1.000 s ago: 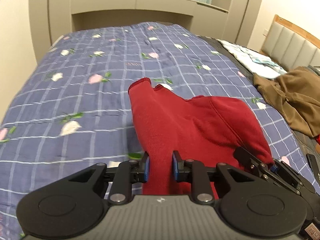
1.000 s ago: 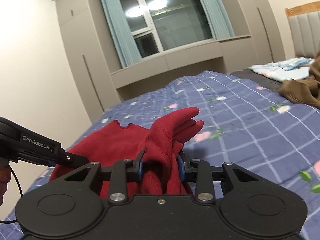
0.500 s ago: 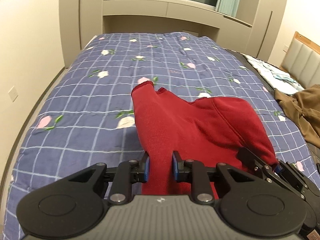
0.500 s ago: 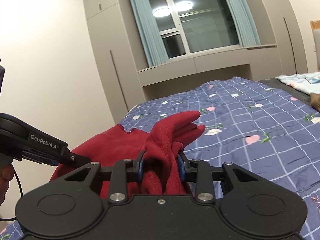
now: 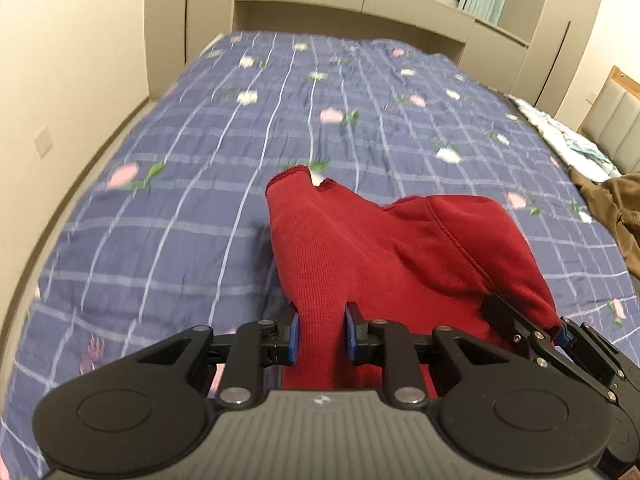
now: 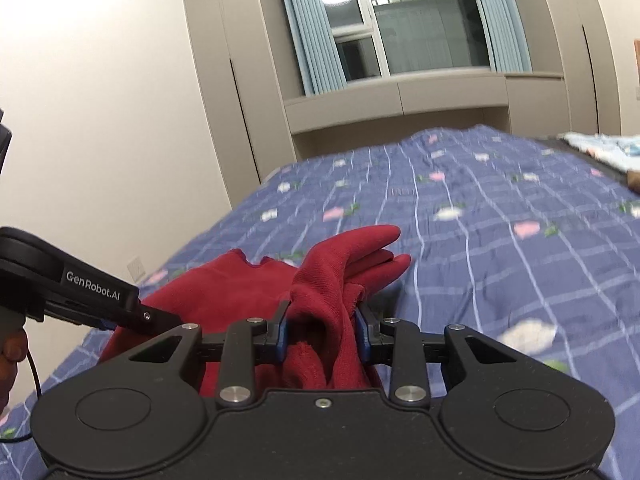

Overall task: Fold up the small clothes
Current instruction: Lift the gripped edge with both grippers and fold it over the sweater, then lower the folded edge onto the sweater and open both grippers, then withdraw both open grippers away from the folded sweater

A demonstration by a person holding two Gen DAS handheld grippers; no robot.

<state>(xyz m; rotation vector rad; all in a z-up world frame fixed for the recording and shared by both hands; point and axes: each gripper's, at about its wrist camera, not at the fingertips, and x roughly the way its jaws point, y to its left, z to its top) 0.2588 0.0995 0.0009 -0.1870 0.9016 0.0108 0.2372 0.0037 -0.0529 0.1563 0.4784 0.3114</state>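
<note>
Red garment (image 5: 384, 248) clamped by left gripper (image 5: 322, 338) and right gripper (image 6: 322, 332).

The room has warm, even indoor light. A ceiling lamp is reflected as a bright glare spot in the dark window (image 6: 404, 20). The bedspread (image 5: 280, 120) looks smeared by motion blur in both views. Fisheye distortion bends the walls, and the corners are black.
</note>
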